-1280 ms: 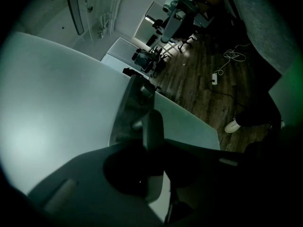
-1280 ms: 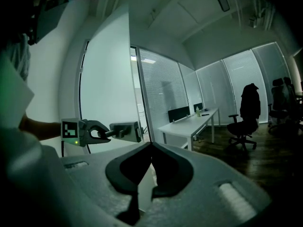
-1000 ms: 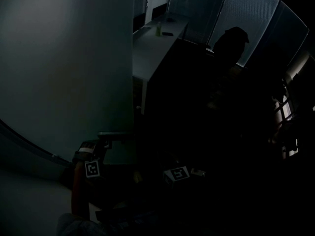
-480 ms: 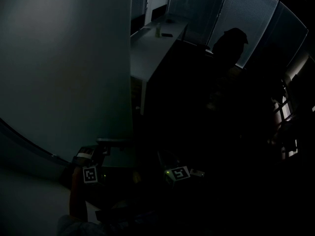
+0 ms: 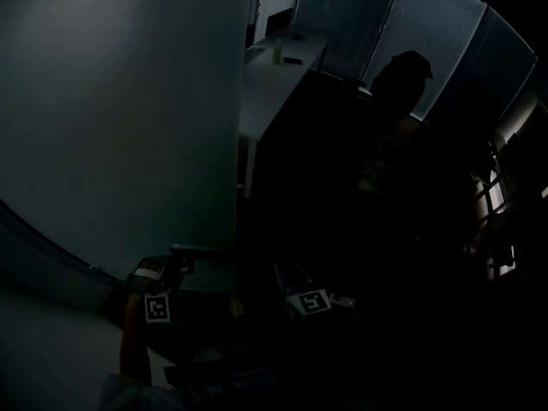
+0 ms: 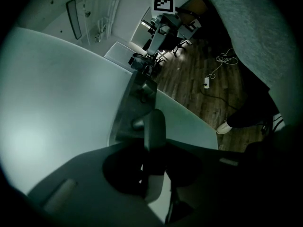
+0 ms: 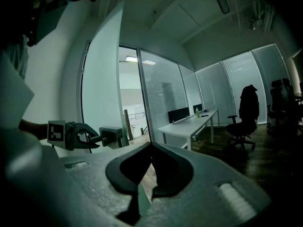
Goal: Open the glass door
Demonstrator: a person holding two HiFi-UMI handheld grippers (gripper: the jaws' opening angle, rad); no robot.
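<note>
Jaws left: left gripper (image 7: pixel 94 139) is clamped on the grey metal bar handle (image 6: pixel 155 124) of the door, one pad on each side. Grip looks firm.
Jaws right: right gripper (image 7: pixel 150 148) hangs off the door, on the open side of its free edge. Tips meet, nothing between them, touching nothing.
Door: tall pale frosted-looking glass door (image 5: pixel 128 127) stands at an angle, its free edge apart from the frame.
Door swing: my read is that unlatching is done and the door is partly open, not fully. What's left is to carry the swing wider on the same grip, then let go of the handle.
Doorway: the gap beside the door's free edge is wide enough to see straight through.
Beyond door: long white desk (image 7: pixel 189 124) comes first. A dark office chair with a coat over its back (image 7: pixel 247 110) sits to the side of it. Slatted window blinds (image 7: pixel 163 89) are farthest from the door.
Risk at door: lighting is dim, so how much swing is left is hard to judge.
</note>
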